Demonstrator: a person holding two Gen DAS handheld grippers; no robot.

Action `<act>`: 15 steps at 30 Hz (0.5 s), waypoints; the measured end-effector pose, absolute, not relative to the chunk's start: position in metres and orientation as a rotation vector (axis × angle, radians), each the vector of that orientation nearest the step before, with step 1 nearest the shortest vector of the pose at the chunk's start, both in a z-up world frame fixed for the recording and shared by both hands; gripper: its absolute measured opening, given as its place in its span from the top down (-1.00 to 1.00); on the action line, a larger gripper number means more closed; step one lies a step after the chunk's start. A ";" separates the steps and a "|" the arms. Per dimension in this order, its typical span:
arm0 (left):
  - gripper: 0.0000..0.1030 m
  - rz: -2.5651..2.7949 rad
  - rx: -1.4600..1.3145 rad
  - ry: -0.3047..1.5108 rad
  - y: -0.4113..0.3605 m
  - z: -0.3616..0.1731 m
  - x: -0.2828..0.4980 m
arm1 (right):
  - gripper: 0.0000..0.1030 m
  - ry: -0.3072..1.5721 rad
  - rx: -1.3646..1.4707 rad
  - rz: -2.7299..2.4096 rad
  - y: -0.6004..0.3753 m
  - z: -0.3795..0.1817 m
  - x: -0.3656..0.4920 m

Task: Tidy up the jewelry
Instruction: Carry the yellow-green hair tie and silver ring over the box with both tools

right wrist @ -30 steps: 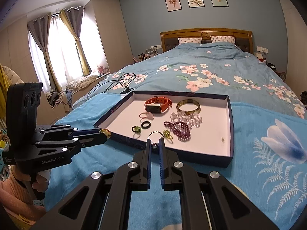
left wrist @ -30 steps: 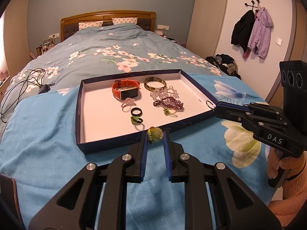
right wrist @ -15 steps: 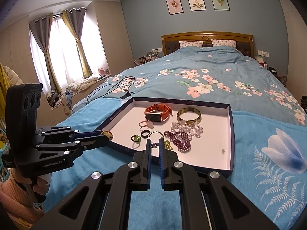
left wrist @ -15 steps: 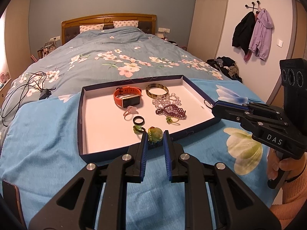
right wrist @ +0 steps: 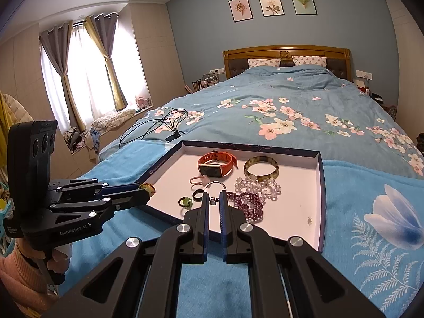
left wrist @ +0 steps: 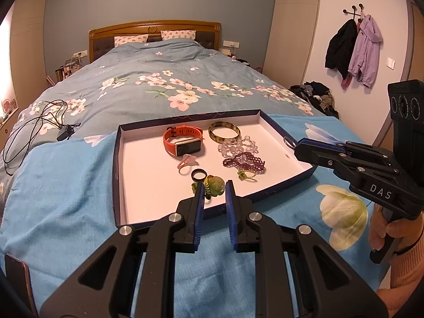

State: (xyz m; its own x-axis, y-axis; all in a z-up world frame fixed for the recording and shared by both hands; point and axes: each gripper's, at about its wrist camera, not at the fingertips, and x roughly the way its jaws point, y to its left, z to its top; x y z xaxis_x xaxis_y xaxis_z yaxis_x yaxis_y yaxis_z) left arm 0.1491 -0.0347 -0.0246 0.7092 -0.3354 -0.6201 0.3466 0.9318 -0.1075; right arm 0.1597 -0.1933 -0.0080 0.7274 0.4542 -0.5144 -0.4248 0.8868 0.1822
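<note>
A wide bed [right wrist: 291, 111] with a wooden headboard [right wrist: 287, 53] stands against a blue-grey wall [right wrist: 201, 39] at twelve o'clock. Three framed flower prints [right wrist: 271, 4] hang above it. Two spotted pillows [right wrist: 287, 61] lean at the headboard, and a blue quilt with pink blossoms [left wrist: 164, 87] covers the mattress. A brighter blue blanket [left wrist: 61, 175] lies over the near end. At ten o'clock in the right wrist view, daylight comes through a window with grey and mustard curtains [right wrist: 87, 63]. At two o'clock in the left wrist view, coats hang on wall hooks [left wrist: 353, 50] above a heap of clothes [left wrist: 315, 92].
</note>
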 end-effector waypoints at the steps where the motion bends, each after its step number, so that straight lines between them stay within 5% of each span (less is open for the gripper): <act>1: 0.68 -0.378 0.017 0.685 -0.034 -0.025 0.150 | 0.89 0.581 0.053 0.484 -0.194 -0.008 0.159; 15: 0.68 -0.367 0.013 0.686 -0.033 -0.026 0.162 | 0.89 0.574 0.053 0.483 -0.192 -0.004 0.169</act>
State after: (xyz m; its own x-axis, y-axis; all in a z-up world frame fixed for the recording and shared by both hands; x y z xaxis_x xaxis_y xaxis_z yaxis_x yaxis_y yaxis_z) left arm 0.1617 -0.0334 -0.0255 0.7125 -0.3265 -0.6210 0.3349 0.9361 -0.1079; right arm 0.1686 -0.1918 -0.0042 0.7316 0.4532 -0.5093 -0.4242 0.8874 0.1804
